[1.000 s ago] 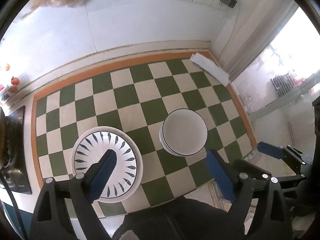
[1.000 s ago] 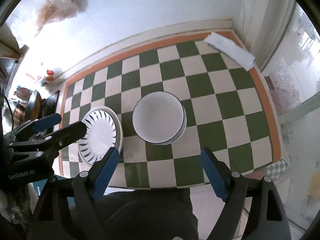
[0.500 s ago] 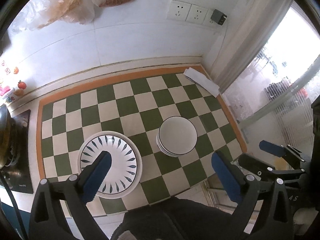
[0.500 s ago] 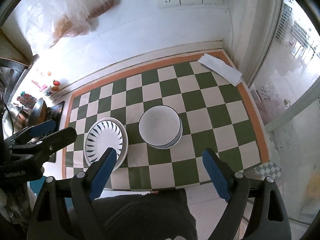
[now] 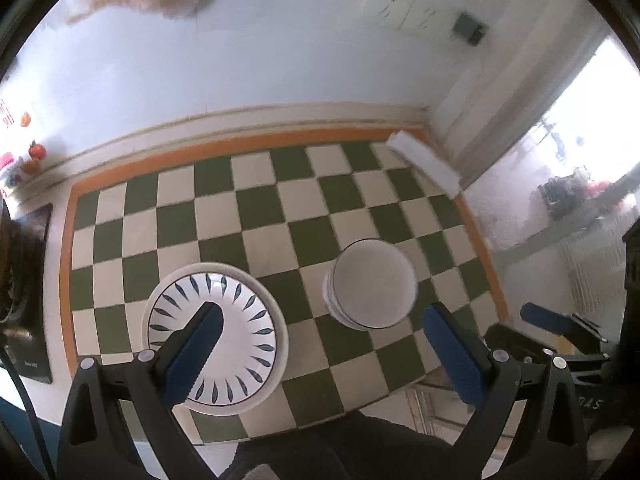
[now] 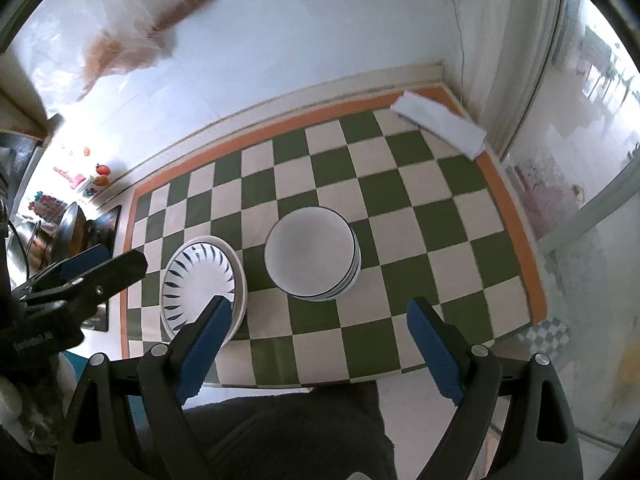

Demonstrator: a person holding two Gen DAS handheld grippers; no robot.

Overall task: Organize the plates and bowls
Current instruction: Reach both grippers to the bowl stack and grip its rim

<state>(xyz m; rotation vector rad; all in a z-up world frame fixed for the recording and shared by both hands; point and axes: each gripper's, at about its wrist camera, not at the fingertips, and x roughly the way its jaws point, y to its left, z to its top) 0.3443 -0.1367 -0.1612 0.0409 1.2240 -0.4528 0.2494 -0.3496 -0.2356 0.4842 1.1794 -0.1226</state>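
A white plate with dark leaf marks (image 5: 240,332) lies on the green-and-white checked cloth (image 5: 260,208), stacked on another plate. To its right stands a stack of white bowls with dark rims (image 5: 372,284). My left gripper (image 5: 320,316) is open and empty, held above the cloth's near edge. In the right wrist view the plate stack (image 6: 200,280) is left of the bowl stack (image 6: 310,254). My right gripper (image 6: 316,306) is open and empty, above the near edge.
A folded white cloth (image 6: 438,124) lies at the far right corner of the checked cloth. A tiled wall runs behind. A stove with pans (image 6: 68,228) is at the left. A glass door (image 6: 580,160) is at the right.
Both grippers moved up and back, then came down closer to the table again. Plates and bowls have not moved. Both grippers stayed open.
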